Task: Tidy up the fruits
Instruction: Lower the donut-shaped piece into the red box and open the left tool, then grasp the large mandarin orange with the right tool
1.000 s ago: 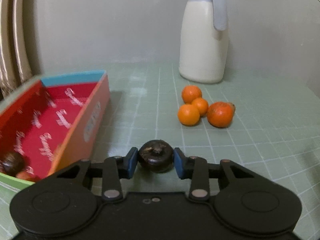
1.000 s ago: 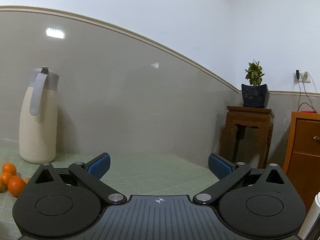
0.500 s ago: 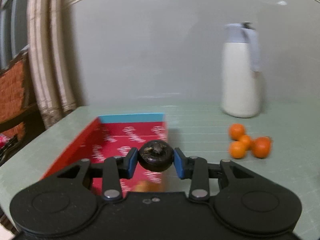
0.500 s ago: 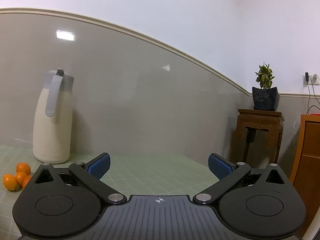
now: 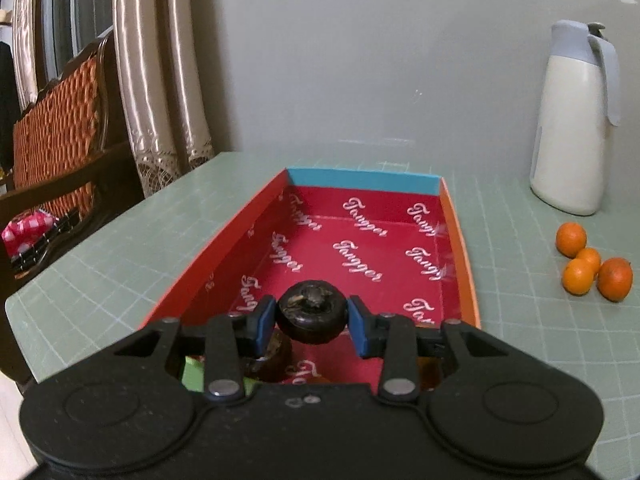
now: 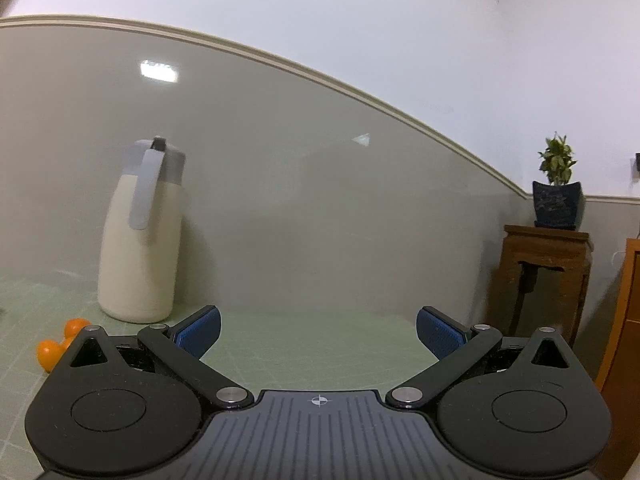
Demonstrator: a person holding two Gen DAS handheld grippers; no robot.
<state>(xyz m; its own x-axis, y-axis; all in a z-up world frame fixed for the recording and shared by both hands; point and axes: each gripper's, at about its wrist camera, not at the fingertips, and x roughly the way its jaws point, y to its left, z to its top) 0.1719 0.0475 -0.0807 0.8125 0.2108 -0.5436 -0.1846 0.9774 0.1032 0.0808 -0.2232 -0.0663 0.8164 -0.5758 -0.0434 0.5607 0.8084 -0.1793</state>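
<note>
My left gripper point(image 5: 312, 324) is shut on a dark round mangosteen point(image 5: 312, 316) and holds it over the near end of a red box point(image 5: 360, 240) with a blue far wall. Another dark fruit point(image 5: 272, 360) lies in the box just below the left finger, partly hidden. Several oranges point(image 5: 592, 268) sit on the green mat to the right of the box; two show in the right wrist view point(image 6: 60, 344). My right gripper point(image 6: 318, 332) is open and empty above the table.
A white jug with a grey lid point(image 5: 572, 120) stands at the back right, also in the right wrist view point(image 6: 140, 236). A chair point(image 5: 56, 140) and curtains point(image 5: 160, 72) are left of the table edge. A wooden stand with a plant point(image 6: 548, 264) is at far right.
My left gripper has swung left with the mangosteen, from beside the oranges to over the red box. The right gripper has turned a little to the left and stays open.
</note>
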